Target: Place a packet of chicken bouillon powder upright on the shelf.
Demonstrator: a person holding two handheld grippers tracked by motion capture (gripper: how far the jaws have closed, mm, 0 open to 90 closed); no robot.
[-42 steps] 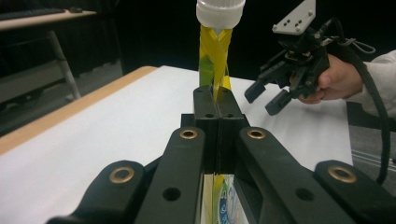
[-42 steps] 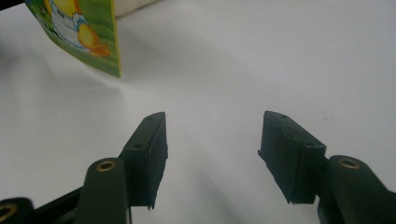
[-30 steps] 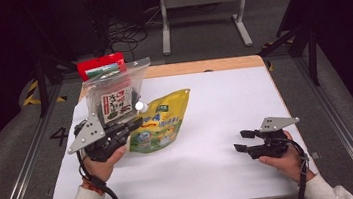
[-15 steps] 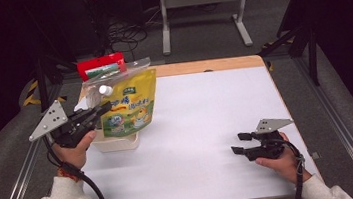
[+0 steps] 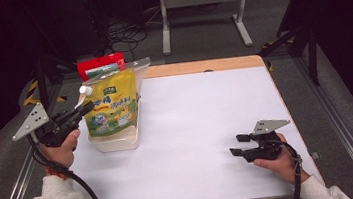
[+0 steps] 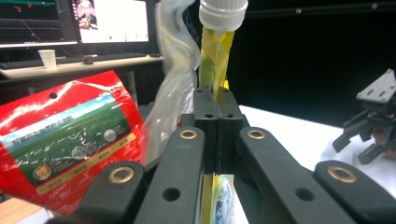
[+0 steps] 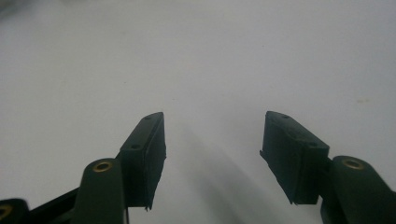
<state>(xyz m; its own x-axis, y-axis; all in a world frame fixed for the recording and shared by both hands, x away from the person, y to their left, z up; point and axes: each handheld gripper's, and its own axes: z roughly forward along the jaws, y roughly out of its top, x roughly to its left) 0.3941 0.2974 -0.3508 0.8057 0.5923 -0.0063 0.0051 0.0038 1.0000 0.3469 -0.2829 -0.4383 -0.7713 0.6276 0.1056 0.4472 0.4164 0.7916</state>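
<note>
A yellow spouted pouch [image 5: 112, 106] with a white cap [image 5: 85, 90] hangs upright over a shallow beige bin [image 5: 117, 141] at the table's left side. My left gripper [image 5: 85, 109] is shut on the pouch's edge just below the cap [image 6: 223, 11]; in the left gripper view the jaws pinch the yellow film [image 6: 215, 51]. A clear bag [image 5: 137, 69] stands behind the pouch, with a red packet [image 5: 100, 65] behind that [image 6: 65, 140]. My right gripper [image 5: 236, 144] rests open near the table's front right, jaws apart over bare white surface [image 7: 212, 154].
The white table top [image 5: 202, 121] stretches wide between the bin and the right hand. A wooden strip [image 5: 201, 66] edges the far side. A metal stand [image 5: 201, 6] and cables lie on the floor beyond. Monitors [image 6: 112, 21] glow in the background.
My left gripper has carried the yellow pouch leftward from the table's middle and tipped it upright over the bin. The right gripper has stayed put.
</note>
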